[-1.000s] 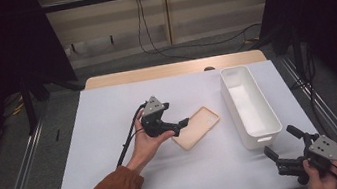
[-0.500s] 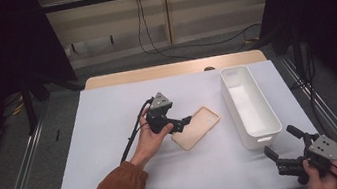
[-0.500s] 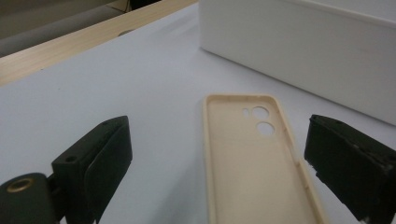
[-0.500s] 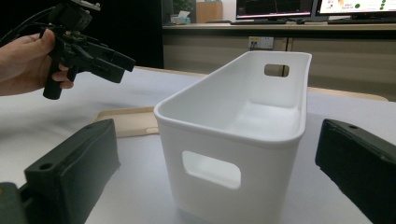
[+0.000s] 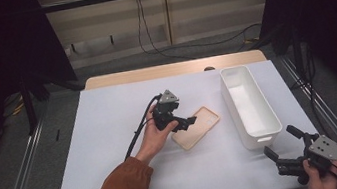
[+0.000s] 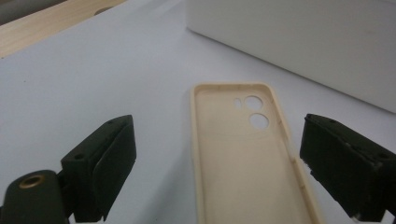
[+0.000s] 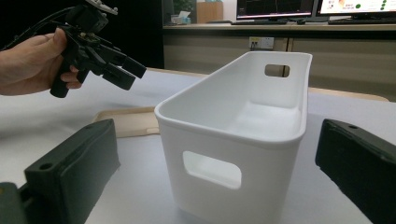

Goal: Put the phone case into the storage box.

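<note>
Left gripper view: phone case (image 6: 240, 154) lies flat on the bench (image 6: 93, 84), open side up, between the left tool (image 6: 212, 175) jaws. Jaws gape and have just been closing a little; pads clear of both case edges. White bin (image 5: 250, 105) sits just beyond the case. Right tool (image 5: 286, 150) idle, jaws apart, nothing between them, near the bin's end.

Risk, my estimate: thin soft rim may flex or skid from the pads; a low jaw could scrape the bench.

No readable brand or writing on case or bin.
</note>
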`<move>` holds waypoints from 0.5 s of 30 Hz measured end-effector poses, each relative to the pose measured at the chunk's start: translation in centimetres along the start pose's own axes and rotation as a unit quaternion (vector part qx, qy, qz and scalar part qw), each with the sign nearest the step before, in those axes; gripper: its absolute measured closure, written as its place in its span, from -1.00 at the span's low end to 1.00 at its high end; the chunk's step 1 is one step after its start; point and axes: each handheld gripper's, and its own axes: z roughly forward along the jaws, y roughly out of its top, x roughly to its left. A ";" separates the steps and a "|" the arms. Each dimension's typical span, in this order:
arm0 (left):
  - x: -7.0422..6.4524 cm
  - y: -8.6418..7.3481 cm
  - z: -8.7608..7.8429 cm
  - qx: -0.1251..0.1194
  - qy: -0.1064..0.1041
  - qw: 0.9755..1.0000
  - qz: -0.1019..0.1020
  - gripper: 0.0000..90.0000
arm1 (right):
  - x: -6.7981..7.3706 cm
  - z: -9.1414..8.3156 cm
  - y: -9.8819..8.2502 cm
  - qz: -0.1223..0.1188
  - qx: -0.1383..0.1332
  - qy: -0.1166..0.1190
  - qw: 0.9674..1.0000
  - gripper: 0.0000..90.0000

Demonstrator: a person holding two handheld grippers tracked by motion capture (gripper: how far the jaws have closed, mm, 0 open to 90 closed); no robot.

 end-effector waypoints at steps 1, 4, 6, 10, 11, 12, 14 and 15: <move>0.0 0.0 0.1 0.013 0.000 1.000 -0.004 -0.76 | 0.0 0.0 0.0 0.002 0.000 0.000 1.000 -1.00; 0.2 0.1 0.6 0.034 -0.006 0.999 0.000 -0.78 | 0.0 0.0 0.0 0.002 0.000 0.000 1.000 -1.00; 0.3 0.3 0.9 0.044 -0.008 0.999 0.001 -0.79 | 0.0 0.0 0.0 0.002 0.000 0.000 1.000 -1.00; 0.9 0.6 1.1 0.054 -0.010 0.999 -0.002 -0.84 | 0.0 0.0 0.0 0.002 0.000 0.001 1.000 -1.00; 1.0 0.6 1.1 0.055 -0.011 0.998 -0.005 -0.86 | 0.0 0.0 0.0 0.002 0.000 0.001 1.000 -1.00; 1.1 0.7 1.1 0.059 -0.006 0.998 -0.003 -0.86 | 0.0 0.0 0.0 0.002 0.000 0.001 1.000 -1.00; 1.3 0.7 1.2 0.070 -0.006 0.998 -0.005 -0.80 | 0.0 0.0 0.0 0.002 0.000 0.000 1.000 -1.00; 1.4 0.8 1.2 0.075 -0.007 0.997 -0.006 -0.80 | 0.0 0.0 0.0 0.002 0.001 0.001 1.000 -1.00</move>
